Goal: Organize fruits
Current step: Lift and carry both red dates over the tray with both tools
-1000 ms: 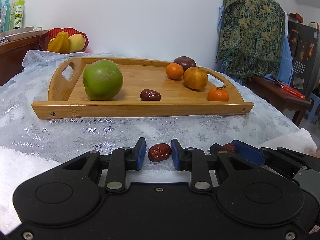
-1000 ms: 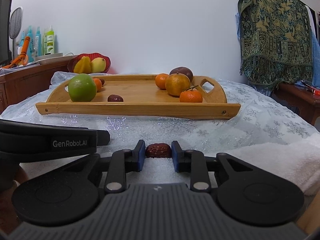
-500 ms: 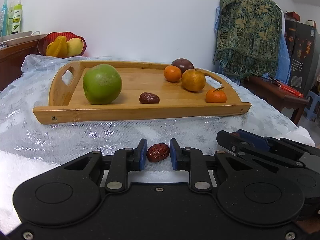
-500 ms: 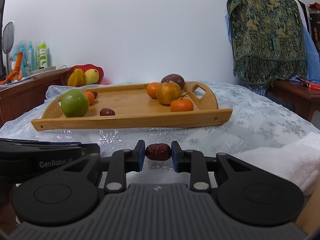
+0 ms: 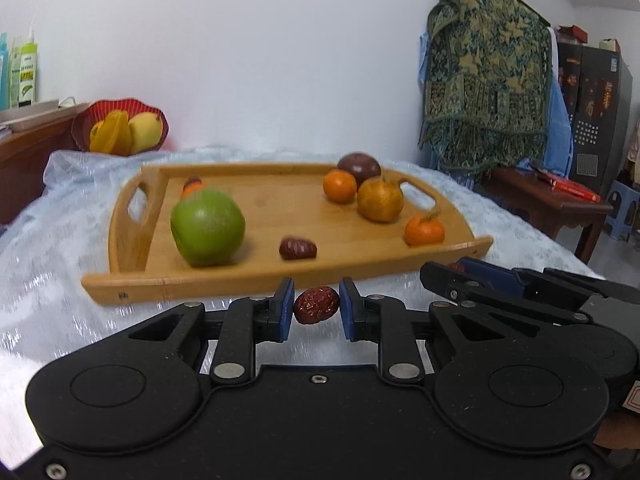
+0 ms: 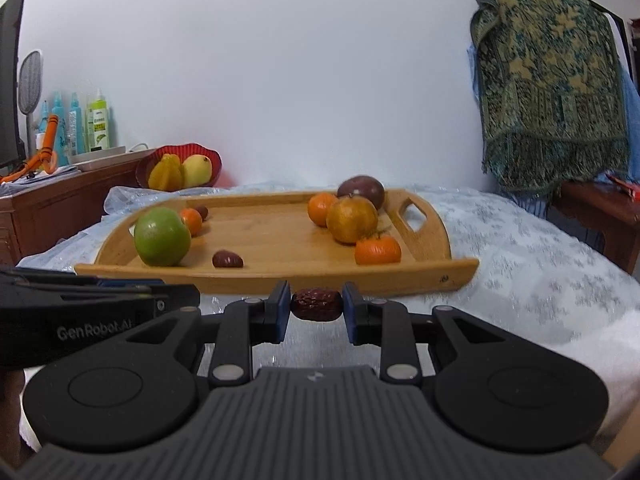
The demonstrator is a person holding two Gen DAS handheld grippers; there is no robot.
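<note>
Left wrist view: the left gripper (image 5: 316, 311) has its blue pads pressed on a wrinkled red date (image 5: 316, 305), held clear of the cloth just in front of the wooden tray (image 5: 256, 280). The right gripper (image 5: 460, 270) shows to the right of it, side-on, with a bit of dark red between its blue pads.

In the right wrist view, the right gripper (image 6: 316, 307) is clamped on a second date (image 6: 316, 304), lying lengthwise between the pads, also just short of the tray's (image 6: 280, 278) near rim. The left gripper (image 6: 176, 296) reaches in from the left edge, close to that rim.

On the tray, a third date (image 5: 297, 248) lies near the front middle. A large green fruit (image 5: 207, 230) sits at the tray's left, with a small orange fruit (image 6: 191, 221) and a dark one (image 6: 203, 212) behind it. At the tray's right end stand a yellow-orange citrus (image 5: 379, 200), a tangerine with a stem (image 5: 424, 230) in front of it, another tangerine (image 5: 339, 186) beside it and a dark purple fruit (image 5: 359, 165) at the back, near the handle cut-out.

The tray rests on a silvery patterned cloth (image 6: 540, 264). Behind the tray's left end, a red bowl (image 6: 178, 166) holds yellow fruit. Right of the tray, a green and gold patterned textile (image 6: 548, 84) hangs by the wall.
</note>
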